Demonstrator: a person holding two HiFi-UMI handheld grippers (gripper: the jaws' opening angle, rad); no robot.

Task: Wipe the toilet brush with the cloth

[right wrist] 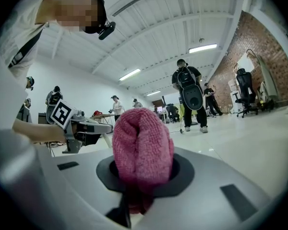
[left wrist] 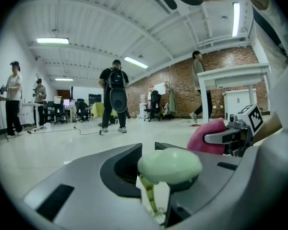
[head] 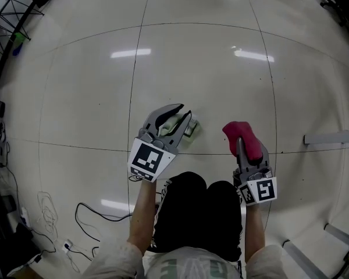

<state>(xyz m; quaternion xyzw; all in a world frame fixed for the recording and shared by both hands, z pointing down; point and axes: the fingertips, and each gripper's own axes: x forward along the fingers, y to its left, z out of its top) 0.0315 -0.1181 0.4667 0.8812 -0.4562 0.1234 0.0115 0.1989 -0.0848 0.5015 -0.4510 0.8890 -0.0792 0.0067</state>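
Pink cloth is showing a rough terry nap; the toilet brush is looking like smooth plastic; the floor is shining glossy.

The toilet brush is held in the left gripper. The pink cloth is clamped in the right gripper at the brush's three o'clock.

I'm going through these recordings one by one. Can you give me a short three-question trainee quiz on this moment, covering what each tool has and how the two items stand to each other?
1. True or false: the right tool is clamped on a pink cloth.
2. Pick one. The left tool holds: A) a pale green toilet brush; B) a blue sponge; C) nothing.
3. Short answer: in the head view, is the cloth touching the toilet brush?

Key: 1 true. 2 A. 3 No, there is a clear gap of floor between them.
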